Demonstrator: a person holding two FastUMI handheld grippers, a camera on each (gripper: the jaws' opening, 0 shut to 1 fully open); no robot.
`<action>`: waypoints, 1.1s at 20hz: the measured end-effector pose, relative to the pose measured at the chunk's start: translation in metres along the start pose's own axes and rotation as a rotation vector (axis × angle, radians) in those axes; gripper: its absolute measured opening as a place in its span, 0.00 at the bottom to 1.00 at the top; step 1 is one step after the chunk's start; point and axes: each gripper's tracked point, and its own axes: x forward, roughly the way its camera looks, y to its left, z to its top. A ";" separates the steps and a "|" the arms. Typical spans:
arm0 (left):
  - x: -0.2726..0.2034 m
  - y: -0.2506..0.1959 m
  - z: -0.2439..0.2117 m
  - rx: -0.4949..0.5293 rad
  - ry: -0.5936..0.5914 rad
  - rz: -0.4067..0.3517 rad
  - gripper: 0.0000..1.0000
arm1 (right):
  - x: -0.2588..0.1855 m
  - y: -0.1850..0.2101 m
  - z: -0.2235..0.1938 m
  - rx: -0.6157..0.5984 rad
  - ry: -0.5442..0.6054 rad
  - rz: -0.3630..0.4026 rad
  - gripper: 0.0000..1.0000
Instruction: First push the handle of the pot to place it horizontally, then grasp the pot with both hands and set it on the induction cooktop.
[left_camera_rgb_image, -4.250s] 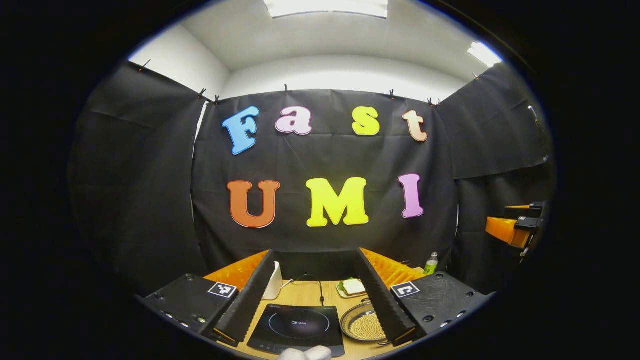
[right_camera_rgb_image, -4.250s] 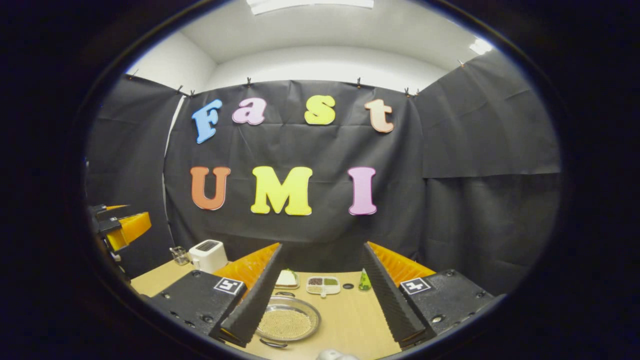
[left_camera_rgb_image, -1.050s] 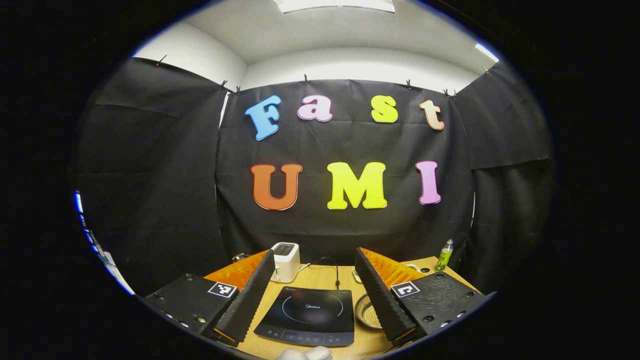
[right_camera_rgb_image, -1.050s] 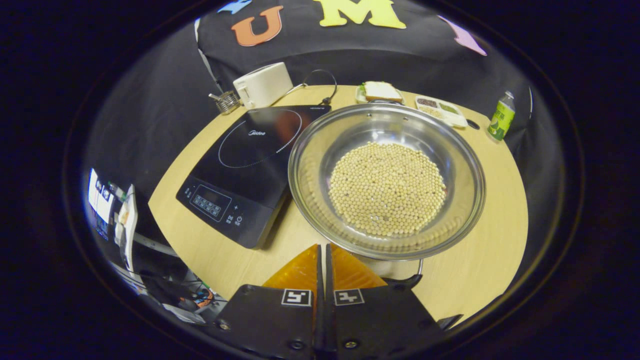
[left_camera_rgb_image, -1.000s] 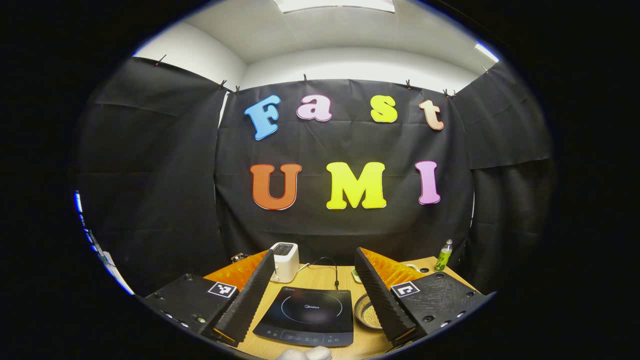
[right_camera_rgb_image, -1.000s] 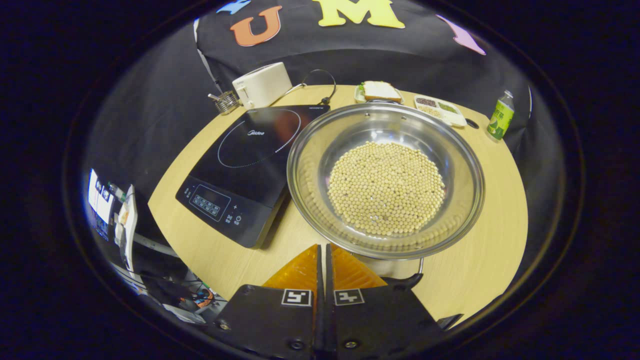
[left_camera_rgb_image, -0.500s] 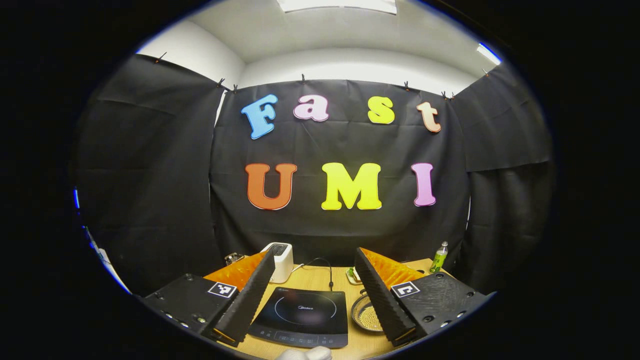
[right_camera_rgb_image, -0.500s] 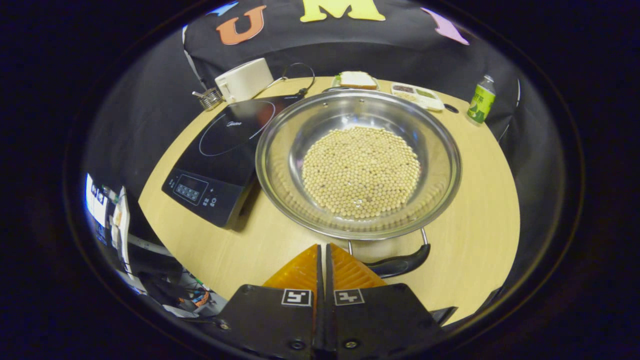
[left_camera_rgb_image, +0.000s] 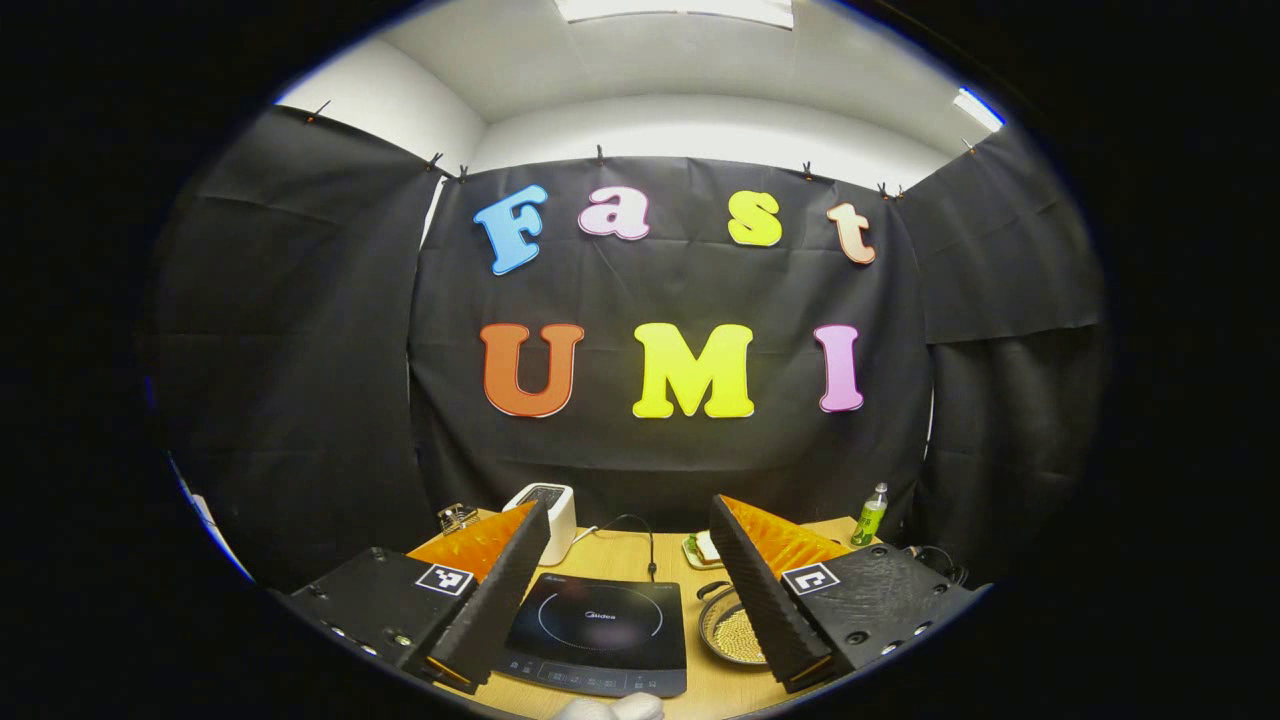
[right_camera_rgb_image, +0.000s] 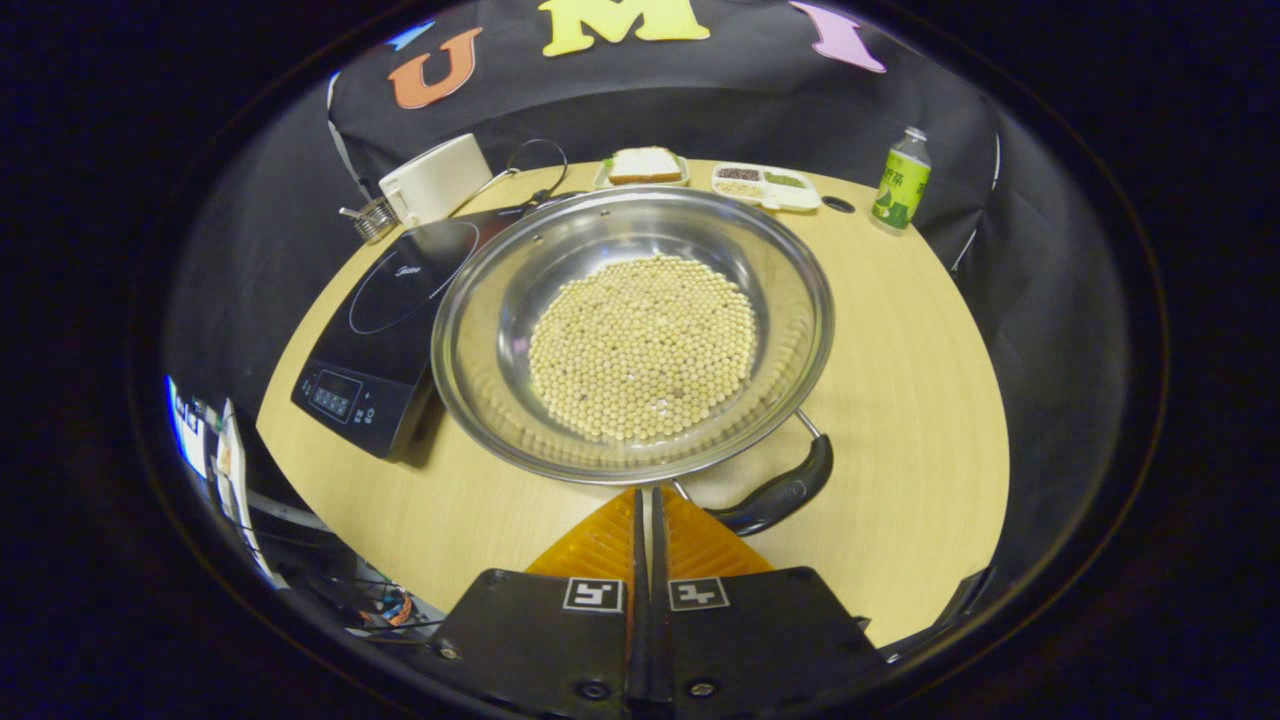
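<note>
Two fingers pressed together on the right gripper (right_camera_rgb_image: 645, 497) should nudge the pot's (right_camera_rgb_image: 632, 335) black handle (right_camera_rgb_image: 775, 495) sideways slowly, while the left gripper (left_camera_rgb_image: 628, 570) waits with fingers apart.

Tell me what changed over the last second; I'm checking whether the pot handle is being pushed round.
The right gripper, jaws closed and empty, has pushed the steel pot's black near handle from straight in front of it round to its right. The steel pot of pale beans turned beside the black induction cooktop, not onto it. The left gripper stayed open above the wooden table.
</note>
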 end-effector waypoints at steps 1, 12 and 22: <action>0.001 -0.003 0.000 -0.001 0.001 -0.004 0.96 | 0.000 -0.006 0.000 -0.010 0.000 -0.011 0.04; 0.008 -0.013 -0.002 0.004 0.008 -0.001 0.96 | 0.001 -0.070 0.020 -0.003 -0.013 -0.102 0.00; 0.019 -0.032 -0.011 0.030 0.029 0.029 0.96 | 0.013 -0.114 0.047 -0.075 -0.010 -0.126 0.03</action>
